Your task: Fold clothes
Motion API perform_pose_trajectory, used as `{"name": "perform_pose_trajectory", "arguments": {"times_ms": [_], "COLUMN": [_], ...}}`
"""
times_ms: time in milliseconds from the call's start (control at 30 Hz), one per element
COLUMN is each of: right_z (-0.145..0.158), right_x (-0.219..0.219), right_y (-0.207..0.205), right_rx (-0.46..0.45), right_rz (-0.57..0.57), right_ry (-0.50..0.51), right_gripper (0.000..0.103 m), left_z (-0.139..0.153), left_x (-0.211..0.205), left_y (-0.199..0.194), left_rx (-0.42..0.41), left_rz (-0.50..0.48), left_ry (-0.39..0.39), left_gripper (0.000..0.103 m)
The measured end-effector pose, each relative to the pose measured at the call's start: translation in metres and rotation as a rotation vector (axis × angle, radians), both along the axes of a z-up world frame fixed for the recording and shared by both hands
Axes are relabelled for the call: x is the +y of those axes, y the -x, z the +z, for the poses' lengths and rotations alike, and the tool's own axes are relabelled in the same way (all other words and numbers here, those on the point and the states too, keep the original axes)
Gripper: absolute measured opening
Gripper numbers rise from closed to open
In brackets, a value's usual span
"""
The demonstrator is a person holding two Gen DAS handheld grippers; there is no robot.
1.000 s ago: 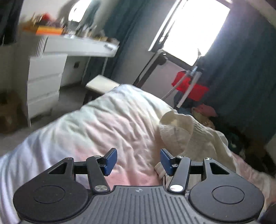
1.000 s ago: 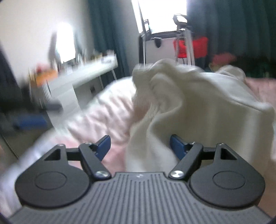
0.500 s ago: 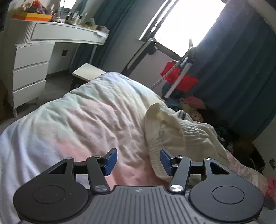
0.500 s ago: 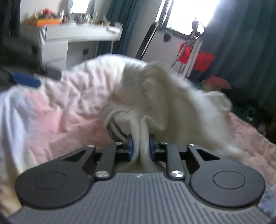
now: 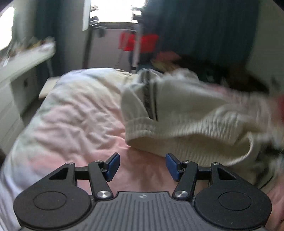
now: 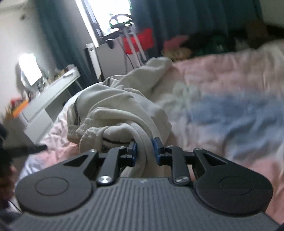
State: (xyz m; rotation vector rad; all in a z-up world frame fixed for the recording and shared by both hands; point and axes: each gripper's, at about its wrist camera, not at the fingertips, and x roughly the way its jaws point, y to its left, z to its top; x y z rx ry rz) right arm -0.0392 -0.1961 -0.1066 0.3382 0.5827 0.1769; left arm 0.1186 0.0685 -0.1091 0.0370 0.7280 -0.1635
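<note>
A cream knitted garment (image 5: 186, 113) with dark stripes near its ribbed hem lies crumpled on the pink and white bed cover (image 5: 76, 120). It is blurred with motion in the left wrist view. My left gripper (image 5: 142, 166) is open and empty, low over the cover, just in front of the garment's hem. My right gripper (image 6: 144, 151) is shut on a bunched fold of the cream garment (image 6: 115, 106), which trails away from the jaws across the bed cover (image 6: 221, 80).
A white dresser (image 6: 48, 96) with clutter stands left of the bed. A window (image 5: 113, 10), dark curtains (image 5: 204, 26), a red object on a stand (image 5: 138, 41) and piled clothes (image 6: 177, 48) lie beyond the bed. A blue patch (image 6: 236, 113) marks the cover.
My right gripper stays shut on the garment and has pulled it, swinging right. My left gripper has turned right toward the garment's hem, still open.
</note>
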Motion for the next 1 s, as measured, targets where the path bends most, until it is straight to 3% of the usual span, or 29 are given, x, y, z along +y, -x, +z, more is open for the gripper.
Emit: {"name": "perform_pose_trajectory", "arguments": {"times_ms": [67, 133, 167, 200, 333, 400, 467, 500, 567, 600, 700, 900, 1000], "right_z": [0.003, 0.006, 0.007, 0.009, 0.014, 0.019, 0.021, 0.021, 0.018, 0.017, 0.012, -0.005, -0.018], "right_x": [-0.001, -0.002, -0.003, -0.003, -0.006, 0.005, 0.022, 0.030, 0.048, 0.058, 0.087, 0.127, 0.142], "right_y": [0.006, 0.012, 0.015, 0.018, 0.029, 0.033, 0.030, 0.027, 0.015, 0.009, -0.006, -0.005, -0.001], "right_rx": [-0.027, -0.055, -0.068, -0.082, -0.137, -0.199, -0.249, -0.266, -0.287, -0.294, -0.315, -0.318, -0.272], "right_rz": [0.007, 0.013, 0.016, 0.020, 0.033, 0.060, 0.076, 0.078, 0.084, 0.092, 0.117, 0.195, 0.175], "right_ry": [-0.029, -0.059, -0.074, -0.088, -0.147, -0.127, -0.084, -0.063, -0.014, 0.021, 0.150, 0.360, 0.549], "right_gripper": [0.037, 0.062, 0.081, 0.087, 0.086, 0.086, 0.086, 0.086, 0.086, 0.086, 0.085, 0.085, 0.085], "left_z": [-0.015, -0.030, -0.036, -0.042, -0.058, -0.060, -0.061, -0.056, -0.044, -0.034, -0.003, 0.048, 0.064], "left_x": [-0.013, -0.021, -0.023, -0.024, -0.023, -0.019, -0.015, -0.011, -0.004, -0.001, 0.000, -0.006, -0.005], "left_y": [-0.014, -0.029, -0.037, -0.044, -0.068, -0.076, -0.084, -0.083, -0.081, -0.079, -0.064, -0.022, -0.002], "left_rx": [-0.001, -0.009, -0.021, -0.032, -0.102, -0.158, -0.216, -0.252, -0.323, -0.355, -0.471, -0.603, -0.648], "left_rz": [-0.016, -0.009, 0.006, 0.021, 0.099, 0.132, 0.164, 0.180, 0.210, 0.220, 0.223, 0.184, 0.174], "left_ry": [-0.099, -0.173, -0.197, -0.222, -0.294, -0.315, -0.327, -0.289, -0.210, -0.159, -0.061, 0.091, 0.140], "left_gripper": [0.060, 0.060, 0.060, 0.060, 0.058, 0.058, 0.046, 0.042, 0.016, 0.011, 0.006, 0.006, 0.006]}}
